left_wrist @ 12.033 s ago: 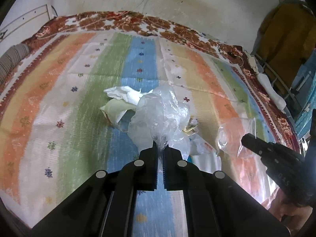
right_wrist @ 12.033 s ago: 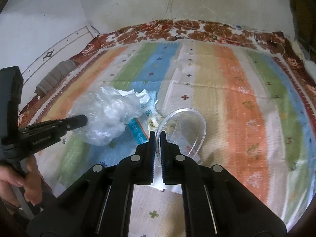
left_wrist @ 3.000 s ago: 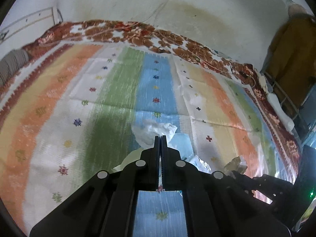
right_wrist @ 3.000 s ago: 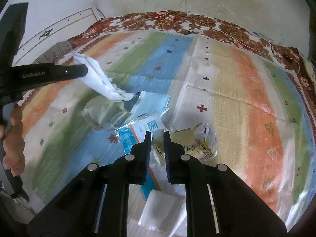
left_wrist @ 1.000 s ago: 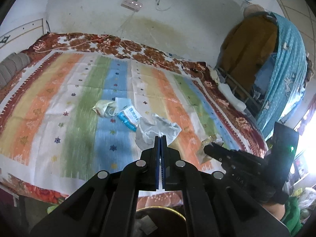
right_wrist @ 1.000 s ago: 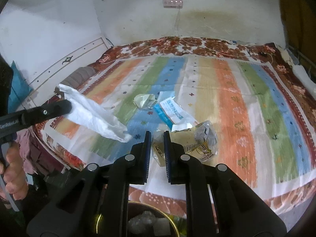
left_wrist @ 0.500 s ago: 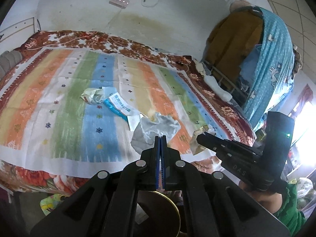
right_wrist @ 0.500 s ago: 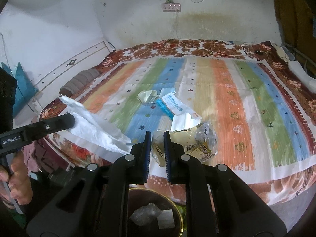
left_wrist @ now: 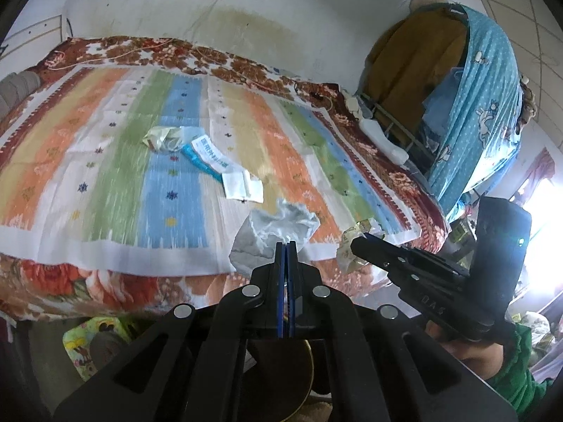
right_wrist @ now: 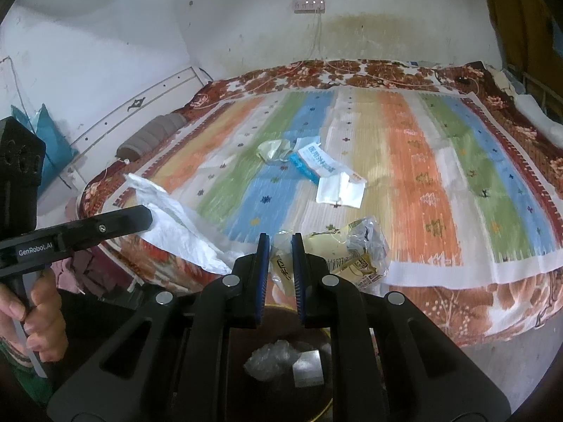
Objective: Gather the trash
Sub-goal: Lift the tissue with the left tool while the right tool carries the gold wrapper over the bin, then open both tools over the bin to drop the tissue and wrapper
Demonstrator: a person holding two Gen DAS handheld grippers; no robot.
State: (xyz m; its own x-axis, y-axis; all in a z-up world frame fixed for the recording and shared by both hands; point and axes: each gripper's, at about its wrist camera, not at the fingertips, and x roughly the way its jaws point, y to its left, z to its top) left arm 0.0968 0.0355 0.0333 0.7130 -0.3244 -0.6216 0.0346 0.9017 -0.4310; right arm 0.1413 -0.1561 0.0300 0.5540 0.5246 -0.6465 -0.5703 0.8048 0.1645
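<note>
Presently, a crumpled white tissue [left_wrist: 278,232] is gripped in the fully closed left tongs [left_wrist: 285,246], and a yellow-and-clear plastic wrapper [right_wrist: 348,249] is pinched in the right tongs [right_wrist: 280,242]. Both are held off the striped bed's [right_wrist: 422,161] near edge, above a round brown bin [right_wrist: 281,362] holding trash.

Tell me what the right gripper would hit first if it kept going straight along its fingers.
The right gripper is already shut on a yellow wrapper; beyond it, probably the front edge of the striped bedspread, though depth is unclear.
</note>
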